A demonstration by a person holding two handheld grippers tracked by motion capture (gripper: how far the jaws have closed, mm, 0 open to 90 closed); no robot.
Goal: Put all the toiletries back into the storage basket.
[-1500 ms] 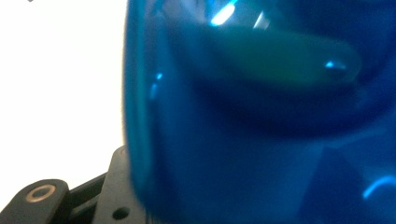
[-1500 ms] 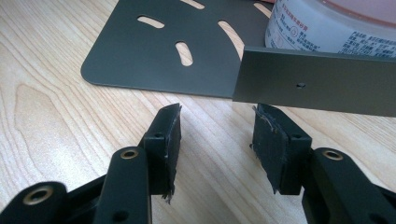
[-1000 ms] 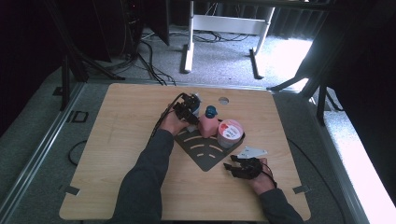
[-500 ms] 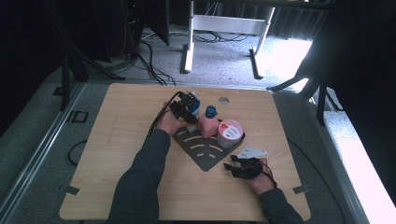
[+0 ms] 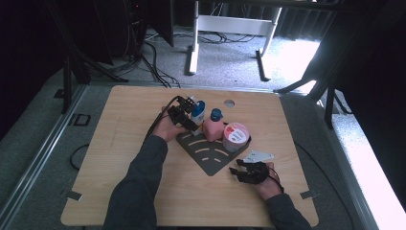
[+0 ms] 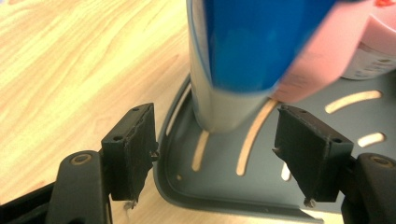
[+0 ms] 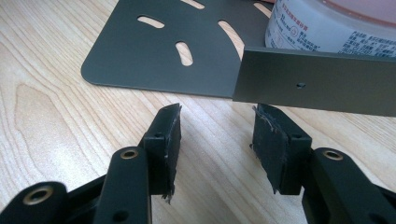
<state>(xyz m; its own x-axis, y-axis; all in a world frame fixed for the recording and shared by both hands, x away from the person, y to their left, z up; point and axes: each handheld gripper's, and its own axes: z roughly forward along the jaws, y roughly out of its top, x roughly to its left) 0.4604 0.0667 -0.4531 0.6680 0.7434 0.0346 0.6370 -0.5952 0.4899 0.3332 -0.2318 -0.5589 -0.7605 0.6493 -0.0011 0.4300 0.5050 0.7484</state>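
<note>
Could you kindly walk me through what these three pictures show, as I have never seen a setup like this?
A person sits at a wooden table with a hand-held two-jaw tool in each hand. The high view looks down from above; the other two come from cameras riding on each tool.

On the table lies a dark slotted rack carrying a blue-and-white bottle, a pink bottle and a round tub.

The left tool has just been opening; the blue-and-white bottle stands beyond its jaws, untouched by them. The right tool is open and holds nothing, close to the rack's upright edge.
</note>
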